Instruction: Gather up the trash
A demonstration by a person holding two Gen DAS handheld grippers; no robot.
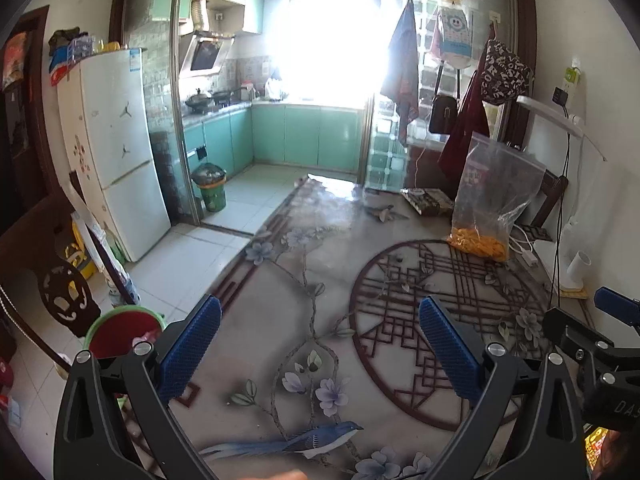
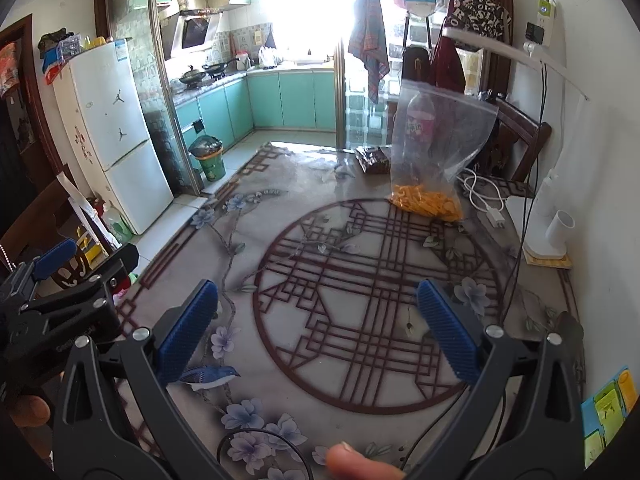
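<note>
The only obvious candidate for trash here is the clear zip bag with orange bits piled in the bottom. It's standing upright on the far right part of the bench, long axis vertical, zip edge up top, and the plastic looks floppy so it'll probably fold when pinched. Just behind it to the left sits a dark packet, and a white charger cable lies right beside it on the other side, so watch for snagging that.

The right claw is wide open, holding nothing, and the bag is ahead of it and a bit to the right, well apart. The left claw is also spread open and empty; from its view the bag is further off to the right. So I'd say the right hand is the nearer one for the grab, reaching forward and slightly right.

There's a green bin on the kitchen floor way off left, past the bench edge, probably where stuff ends up.
</note>
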